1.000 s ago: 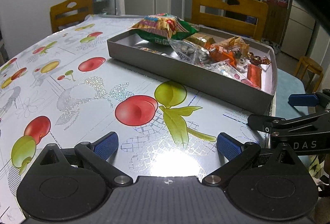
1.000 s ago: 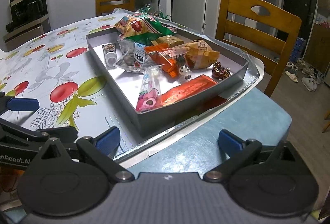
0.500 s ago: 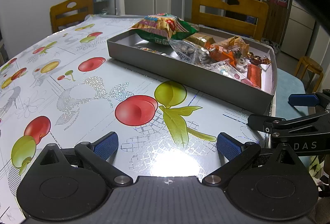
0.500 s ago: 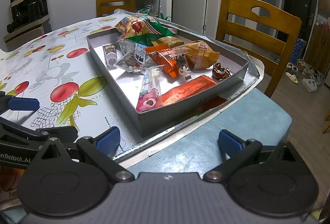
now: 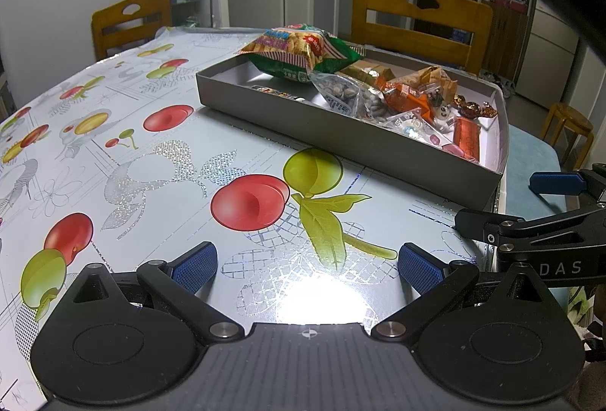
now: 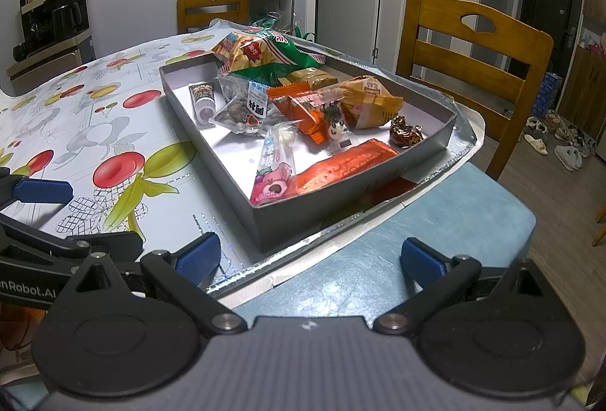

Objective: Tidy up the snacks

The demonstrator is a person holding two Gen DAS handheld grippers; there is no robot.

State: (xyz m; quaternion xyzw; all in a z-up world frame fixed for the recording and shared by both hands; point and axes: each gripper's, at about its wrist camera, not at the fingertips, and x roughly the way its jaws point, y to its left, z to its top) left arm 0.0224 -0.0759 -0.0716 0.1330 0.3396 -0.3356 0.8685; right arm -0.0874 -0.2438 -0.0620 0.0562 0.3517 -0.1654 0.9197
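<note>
grey cardboard tray (image 6: 288, 221) of mixed snack packets (image 6: 303, 108) sits at my twelve o'clock. my left gripper (image 5: 306, 263) and right gripper (image 6: 308, 257) both gape wide, empty. i'd approach low over the near wall, pinching one packet edge.

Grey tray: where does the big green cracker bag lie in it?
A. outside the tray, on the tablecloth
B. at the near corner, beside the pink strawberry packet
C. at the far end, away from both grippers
C: the green cracker bag rests at the far end of the grey tray, with the pink strawberry packet at the near corner.
</note>
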